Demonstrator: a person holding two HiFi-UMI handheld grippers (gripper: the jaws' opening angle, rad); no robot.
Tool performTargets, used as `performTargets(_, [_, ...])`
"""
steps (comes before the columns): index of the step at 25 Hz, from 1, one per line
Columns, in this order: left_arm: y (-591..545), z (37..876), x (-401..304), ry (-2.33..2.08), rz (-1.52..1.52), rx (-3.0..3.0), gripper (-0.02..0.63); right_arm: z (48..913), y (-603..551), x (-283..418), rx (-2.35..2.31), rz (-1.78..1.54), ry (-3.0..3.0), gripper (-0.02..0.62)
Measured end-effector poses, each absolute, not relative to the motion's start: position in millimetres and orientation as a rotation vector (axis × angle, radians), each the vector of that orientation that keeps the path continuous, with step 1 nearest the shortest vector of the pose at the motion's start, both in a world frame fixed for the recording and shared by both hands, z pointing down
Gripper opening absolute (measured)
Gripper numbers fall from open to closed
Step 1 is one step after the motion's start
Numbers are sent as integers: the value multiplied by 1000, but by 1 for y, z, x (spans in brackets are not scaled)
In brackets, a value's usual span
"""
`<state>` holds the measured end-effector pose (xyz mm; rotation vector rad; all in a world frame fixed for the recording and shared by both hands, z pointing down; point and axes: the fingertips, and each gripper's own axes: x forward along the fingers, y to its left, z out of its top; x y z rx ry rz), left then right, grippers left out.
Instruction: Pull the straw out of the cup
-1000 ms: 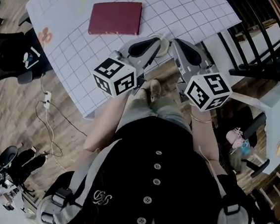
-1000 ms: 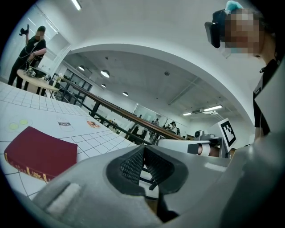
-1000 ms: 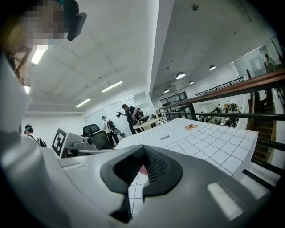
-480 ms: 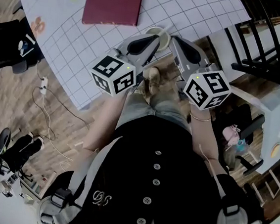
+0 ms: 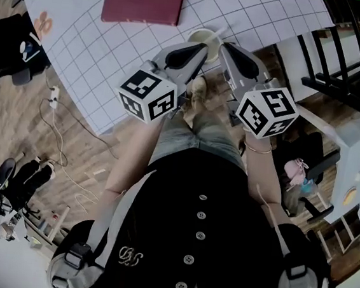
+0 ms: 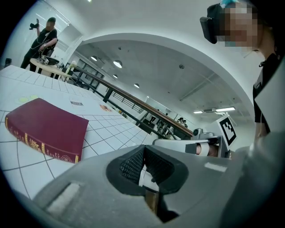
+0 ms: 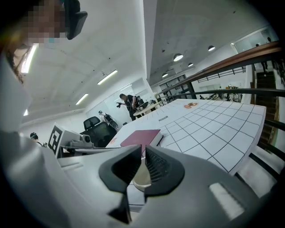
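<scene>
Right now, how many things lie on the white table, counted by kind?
book: 1
cup: 1
straw: 1
Total: 3

Black buttoned top; grey left tool, right tool, black-white marker cubes.

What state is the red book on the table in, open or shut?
Shut. The red book lies flat on the table, cover closed over its pages; the head view shows one plain cover.
</scene>
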<state>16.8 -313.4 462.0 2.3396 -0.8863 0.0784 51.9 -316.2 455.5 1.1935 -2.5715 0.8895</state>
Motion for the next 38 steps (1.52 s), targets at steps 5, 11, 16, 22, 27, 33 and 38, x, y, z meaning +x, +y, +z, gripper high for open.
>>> performTargets(5, [-315,469,20,-883,92,2320,-3,466,-323,53,1176,919,-2555,49])
performTargets(11, [-318,477,21,-878,90,2295,-3,482,-331,54,1164,964,-2524,94])
performTargets(16, [-323,480,22,-879,96,2287,-3,495,-336,52,1145,1001,-2505,114])
performTargets(22, [-328,484,20,-881,101,2278,-3,508,-345,52,1169,1064,-2480,138])
performTargets(27, [-329,486,20,-883,97,2265,-3,513,-351,50,1164,1090,-2480,138])
performTargets(33, [-330,488,19,-881,95,2258,-3,521,-355,47,1168,1113,-2460,103])
performTargets(38, [-329,487,17,-878,92,2260,-3,520,-354,44,1165,1117,-2466,66])
